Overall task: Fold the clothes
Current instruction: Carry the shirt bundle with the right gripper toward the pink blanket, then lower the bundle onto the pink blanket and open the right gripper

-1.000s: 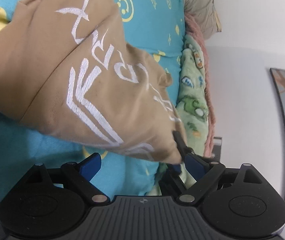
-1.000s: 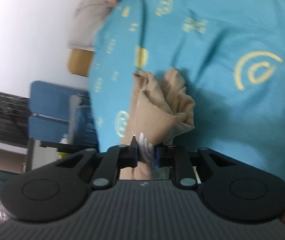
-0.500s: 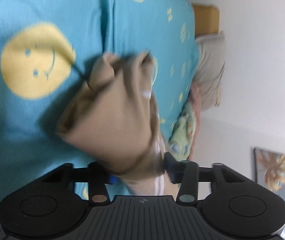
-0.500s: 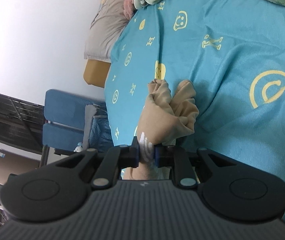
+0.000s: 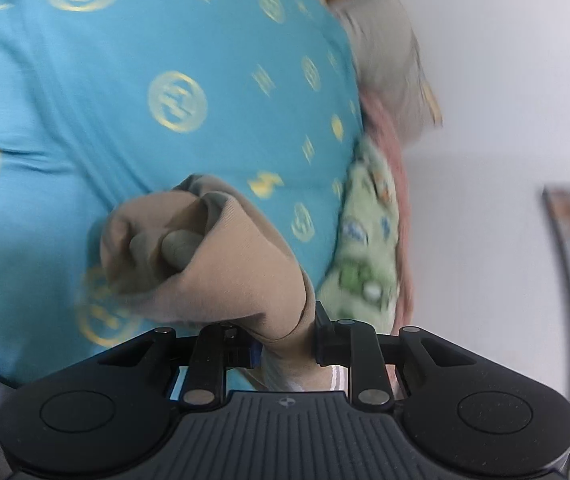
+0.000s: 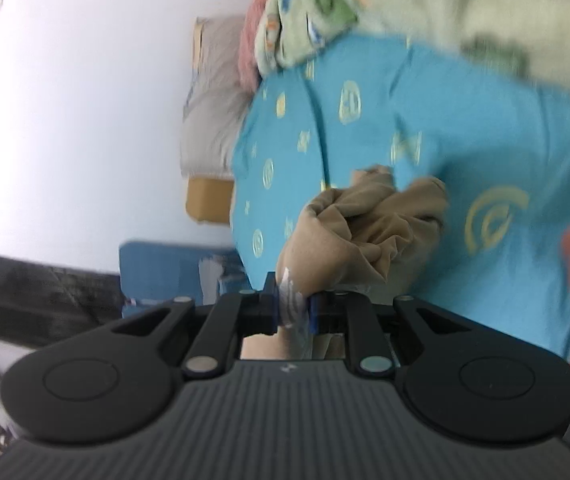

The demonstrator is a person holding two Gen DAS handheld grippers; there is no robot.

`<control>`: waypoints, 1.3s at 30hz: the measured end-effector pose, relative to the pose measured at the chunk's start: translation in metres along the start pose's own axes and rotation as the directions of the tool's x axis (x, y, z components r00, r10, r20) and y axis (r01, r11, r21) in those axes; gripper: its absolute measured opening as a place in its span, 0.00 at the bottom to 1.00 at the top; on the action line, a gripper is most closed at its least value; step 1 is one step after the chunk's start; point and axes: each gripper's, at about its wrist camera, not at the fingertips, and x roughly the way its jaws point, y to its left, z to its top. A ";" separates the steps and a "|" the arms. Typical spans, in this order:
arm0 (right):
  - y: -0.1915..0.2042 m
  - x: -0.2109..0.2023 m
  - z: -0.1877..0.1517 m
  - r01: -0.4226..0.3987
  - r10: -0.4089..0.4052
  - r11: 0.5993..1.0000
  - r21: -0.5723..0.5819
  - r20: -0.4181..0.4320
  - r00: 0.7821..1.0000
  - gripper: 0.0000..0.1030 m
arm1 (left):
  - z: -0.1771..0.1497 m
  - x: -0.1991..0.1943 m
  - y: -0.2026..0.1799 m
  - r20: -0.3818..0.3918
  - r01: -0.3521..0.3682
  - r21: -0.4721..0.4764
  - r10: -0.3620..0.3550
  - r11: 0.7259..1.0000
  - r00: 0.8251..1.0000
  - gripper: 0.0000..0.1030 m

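Teal printed bedsheet [image 5: 205, 80], both claws [image 5: 287, 342] [image 6: 294, 312] clamped on bunched tan garment [image 5: 221, 264] (soft knit).

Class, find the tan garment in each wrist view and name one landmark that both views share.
Left wrist: tan garment lower centre, bunched, clamped in the left gripper.
Right wrist: centre, clamped in the right gripper.
Shared landmark: green cartoon blanket beside the blue sheet.
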 end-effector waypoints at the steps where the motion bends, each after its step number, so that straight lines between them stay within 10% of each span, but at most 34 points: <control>1: 0.003 -0.006 0.015 0.002 -0.002 1.000 -0.003 0.018 1.000 0.17 | -0.005 0.014 -0.020 -0.017 -0.007 0.021 0.008 1.000 1.000 0.24; 7: 0.050 -0.050 0.135 0.026 -0.005 0.994 -0.105 0.197 0.980 0.17 | -0.048 0.111 -0.162 -0.124 0.091 0.155 -0.073 0.984 0.990 0.22; 14: 0.106 -0.136 0.248 0.112 0.053 0.940 -0.321 0.462 0.886 0.17 | -0.138 0.201 -0.273 -0.258 0.390 0.260 -0.326 0.883 0.909 0.24; 22: -0.017 -0.151 0.256 0.389 -0.276 0.904 -0.178 0.455 0.847 0.17 | -0.222 0.273 -0.184 -0.340 0.213 0.474 -0.046 0.854 0.939 0.23; 26: -0.057 -0.154 0.230 0.399 -0.310 0.904 -0.151 0.411 0.858 0.17 | -0.226 0.279 -0.144 -0.332 0.185 0.547 0.008 0.817 0.943 0.35; 30: -0.044 -0.161 0.219 0.438 -0.337 0.883 -0.171 0.420 0.843 0.18 | -0.231 0.254 -0.166 -0.242 0.128 0.707 0.069 0.695 0.968 0.45; 37: -0.014 -0.179 0.194 0.495 -0.354 0.835 -0.239 0.456 0.817 0.19 | -0.245 0.168 -0.222 -0.117 0.107 0.860 -0.011 0.498 0.993 0.91; 39: 0.003 -0.192 0.179 0.502 -0.325 0.813 -0.295 0.485 0.812 0.34 | -0.253 0.142 -0.232 -0.076 0.084 0.894 -0.036 0.440 0.996 0.98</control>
